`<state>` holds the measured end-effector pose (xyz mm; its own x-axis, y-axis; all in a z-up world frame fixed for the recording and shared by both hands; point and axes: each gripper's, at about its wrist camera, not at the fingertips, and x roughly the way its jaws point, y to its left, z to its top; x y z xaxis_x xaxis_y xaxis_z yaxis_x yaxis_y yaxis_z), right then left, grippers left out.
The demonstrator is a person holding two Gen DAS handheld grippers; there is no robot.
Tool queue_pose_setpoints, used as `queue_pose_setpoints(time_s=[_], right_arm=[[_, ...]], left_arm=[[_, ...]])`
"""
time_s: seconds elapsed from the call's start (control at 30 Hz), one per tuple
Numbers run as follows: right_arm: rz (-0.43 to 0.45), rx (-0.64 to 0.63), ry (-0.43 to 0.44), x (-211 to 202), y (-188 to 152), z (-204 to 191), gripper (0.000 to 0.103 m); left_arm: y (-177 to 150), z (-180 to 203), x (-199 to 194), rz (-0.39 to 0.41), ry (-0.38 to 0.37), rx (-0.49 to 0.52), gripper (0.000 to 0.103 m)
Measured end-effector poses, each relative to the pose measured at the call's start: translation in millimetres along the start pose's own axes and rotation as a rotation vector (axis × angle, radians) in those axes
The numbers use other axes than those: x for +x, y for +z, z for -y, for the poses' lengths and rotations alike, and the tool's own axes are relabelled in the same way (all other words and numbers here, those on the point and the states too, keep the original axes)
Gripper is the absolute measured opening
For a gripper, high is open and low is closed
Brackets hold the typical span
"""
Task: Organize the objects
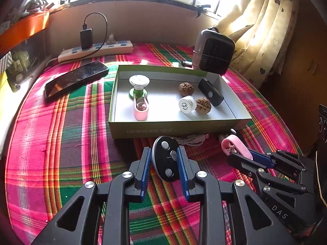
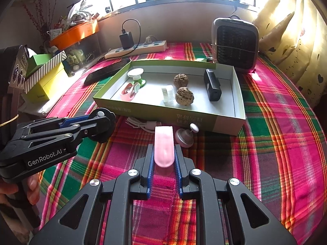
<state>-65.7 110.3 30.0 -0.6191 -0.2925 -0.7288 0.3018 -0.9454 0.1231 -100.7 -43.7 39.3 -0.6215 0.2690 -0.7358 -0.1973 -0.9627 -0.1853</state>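
Observation:
An open green-and-white box (image 1: 175,127) (image 2: 237,94) sits on the plaid cloth. It holds two walnuts (image 1: 186,88), a white cap (image 1: 187,104), a black device (image 1: 210,91), a pink clip (image 1: 141,107) and a green-based spool (image 1: 139,83). My left gripper (image 1: 165,159) is shut on a black oval device (image 1: 166,159) with white buttons, just in front of the box. My right gripper (image 2: 164,155) is shut on a pink clip (image 2: 164,148), also in front of the box; it shows in the left wrist view (image 1: 238,149).
A white cable (image 2: 141,124) and a small round grey piece (image 2: 185,136) lie by the box front. A phone (image 1: 75,78), a power strip (image 1: 96,51) and a small heater (image 1: 213,53) stand behind the box. Yellow and striped boxes (image 2: 45,75) sit at the left.

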Motion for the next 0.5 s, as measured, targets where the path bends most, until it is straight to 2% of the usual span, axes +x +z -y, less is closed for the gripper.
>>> queue_pose_setpoints(time_s=[0.5], right_arm=[[0.038,-0.014,0.002,-10.3,25.2,9.4,0.019]], left_arm=[[14.2,-1.3,-8.2,0.021,0.004,-0.004,0.024]])
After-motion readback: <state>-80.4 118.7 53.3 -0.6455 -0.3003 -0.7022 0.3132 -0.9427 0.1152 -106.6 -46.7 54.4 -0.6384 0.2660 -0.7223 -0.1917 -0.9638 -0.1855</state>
